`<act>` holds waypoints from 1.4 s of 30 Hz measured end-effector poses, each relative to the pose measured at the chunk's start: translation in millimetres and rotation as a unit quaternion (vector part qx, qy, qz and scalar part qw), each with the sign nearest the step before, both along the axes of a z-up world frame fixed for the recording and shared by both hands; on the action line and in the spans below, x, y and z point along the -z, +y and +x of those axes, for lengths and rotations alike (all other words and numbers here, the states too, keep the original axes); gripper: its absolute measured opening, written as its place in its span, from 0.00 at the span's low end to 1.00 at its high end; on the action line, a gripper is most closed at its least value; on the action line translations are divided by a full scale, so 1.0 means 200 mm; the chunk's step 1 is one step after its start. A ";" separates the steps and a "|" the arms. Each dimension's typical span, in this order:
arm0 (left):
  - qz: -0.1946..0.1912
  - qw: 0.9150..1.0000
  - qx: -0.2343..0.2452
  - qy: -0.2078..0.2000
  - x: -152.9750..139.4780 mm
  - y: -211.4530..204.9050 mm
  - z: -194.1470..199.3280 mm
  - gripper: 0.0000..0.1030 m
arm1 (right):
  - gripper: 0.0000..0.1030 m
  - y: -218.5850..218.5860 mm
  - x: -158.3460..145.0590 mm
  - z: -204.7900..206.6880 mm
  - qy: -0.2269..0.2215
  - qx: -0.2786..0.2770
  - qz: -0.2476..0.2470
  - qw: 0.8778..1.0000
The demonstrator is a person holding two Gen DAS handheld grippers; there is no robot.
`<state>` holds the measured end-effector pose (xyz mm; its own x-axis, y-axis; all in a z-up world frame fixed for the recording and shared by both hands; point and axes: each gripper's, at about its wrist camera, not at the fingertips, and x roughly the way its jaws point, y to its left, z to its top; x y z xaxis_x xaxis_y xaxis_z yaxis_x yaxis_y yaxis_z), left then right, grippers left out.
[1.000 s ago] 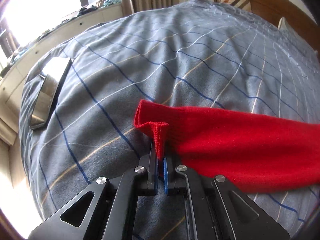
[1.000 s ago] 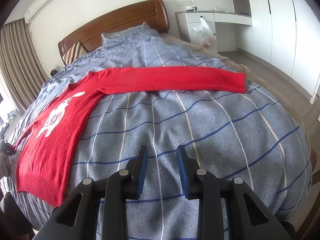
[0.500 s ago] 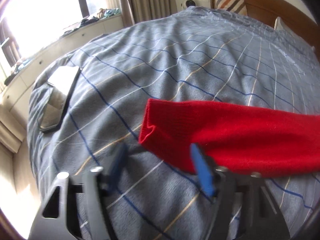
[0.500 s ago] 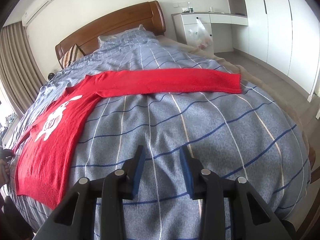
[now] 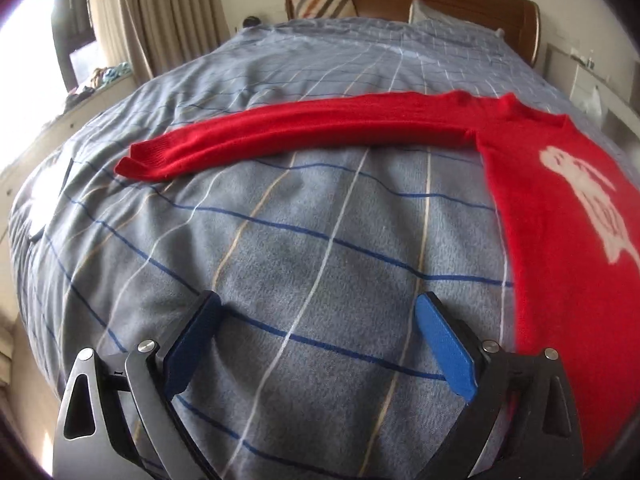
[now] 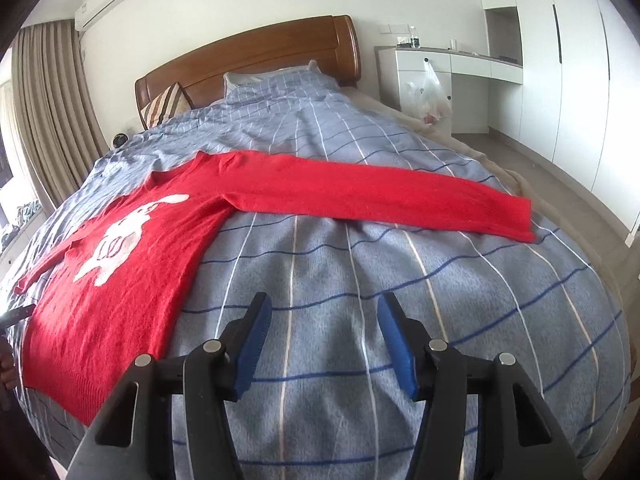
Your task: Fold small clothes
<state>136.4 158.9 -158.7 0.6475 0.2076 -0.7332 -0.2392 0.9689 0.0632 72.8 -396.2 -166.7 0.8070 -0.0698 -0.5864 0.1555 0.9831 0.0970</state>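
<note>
A red sweater (image 6: 120, 280) with a white animal figure lies flat on the blue-grey checked bedspread (image 6: 440, 300), both sleeves stretched out sideways. In the left wrist view one sleeve (image 5: 320, 128) runs across the bed to its cuff (image 5: 140, 160), and the body (image 5: 560, 220) fills the right side. My left gripper (image 5: 318, 308) hovers over bare bedspread short of that sleeve, jaws wide and still opening, nothing between them. My right gripper (image 6: 324, 304) is over bedspread beside the sweater's hem side, below the other sleeve (image 6: 380, 196), jaws opening and empty.
A wooden headboard (image 6: 248, 52) with a striped pillow (image 6: 164, 104) stands at the far end. A white desk (image 6: 448, 68) with a hanging plastic bag and tall wardrobes are to the right. Curtains (image 5: 168, 20) and a cluttered window ledge are on the left. The bed drops off at the right edge (image 6: 560, 208).
The left gripper let go of the sleeve cuff, opened wide and drew back toward the sweater's body; the cuff now lies flat. The right gripper's jaws spread wider.
</note>
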 end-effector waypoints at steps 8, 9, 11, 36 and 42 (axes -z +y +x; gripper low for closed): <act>-0.003 1.000 -0.007 -0.019 0.04 0.02 -0.04 0.99 | 0.66 -0.04 0.17 0.04 0.031 0.003 0.013 0.999; -0.004 1.000 -0.007 -0.020 0.04 0.01 -0.04 0.99 | 0.68 -0.03 0.18 0.03 0.029 0.002 0.007 1.000; -0.004 1.000 -0.007 -0.020 0.05 0.01 -0.05 0.99 | 0.71 -0.01 0.19 0.04 0.027 0.000 -0.003 1.000; -0.007 1.000 -0.010 -0.019 0.06 0.02 -0.05 0.99 | 0.76 0.01 0.21 0.03 0.016 -0.001 -0.015 1.000; -0.007 1.000 -0.009 -0.019 0.06 0.02 -0.05 0.99 | 0.76 0.01 0.21 0.03 0.016 -0.001 -0.015 1.000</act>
